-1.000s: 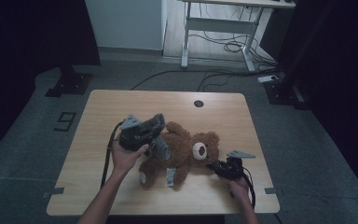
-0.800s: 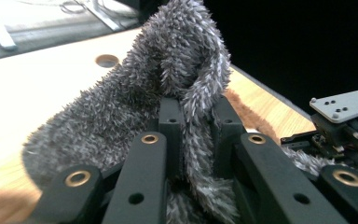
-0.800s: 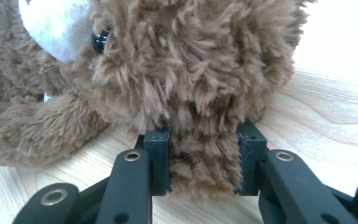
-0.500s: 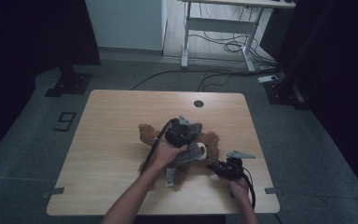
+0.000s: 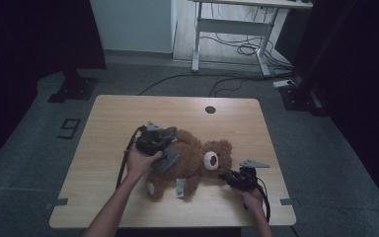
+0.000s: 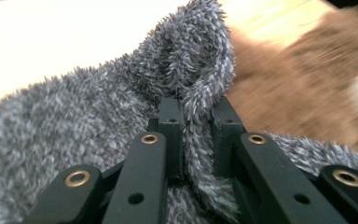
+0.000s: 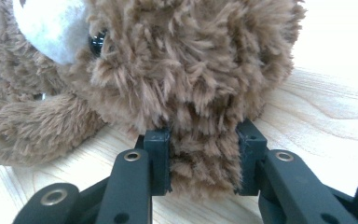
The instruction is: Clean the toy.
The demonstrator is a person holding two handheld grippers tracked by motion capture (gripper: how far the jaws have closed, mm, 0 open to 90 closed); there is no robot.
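Note:
A brown teddy bear (image 5: 193,157) lies on its back on the wooden table (image 5: 128,113), head to the right. My left gripper (image 5: 169,146) is over its chest, shut on a fold of fluffy grey cloth (image 5: 166,159) that drapes on the bear's body. In the left gripper view the grey cloth (image 6: 74,126) bunches between my jaws (image 6: 196,112), with brown fur (image 6: 298,79) behind it. My right gripper (image 5: 228,176) rests low at the bear's head, shut on its ear (image 7: 204,163); the white muzzle (image 7: 51,28) shows at upper left.
A round cable hole (image 5: 210,109) sits near the table's far edge. The bear's feet with grey soles (image 5: 179,187) point toward the front edge. A white desk frame (image 5: 227,29) and cables lie on the floor beyond. A "9" mark (image 5: 69,128) is on the floor at left.
My left hand swung right over the bear's head with the grey cloth, then came back left and lower onto the bear's chest. The right gripper stayed in place on the ear.

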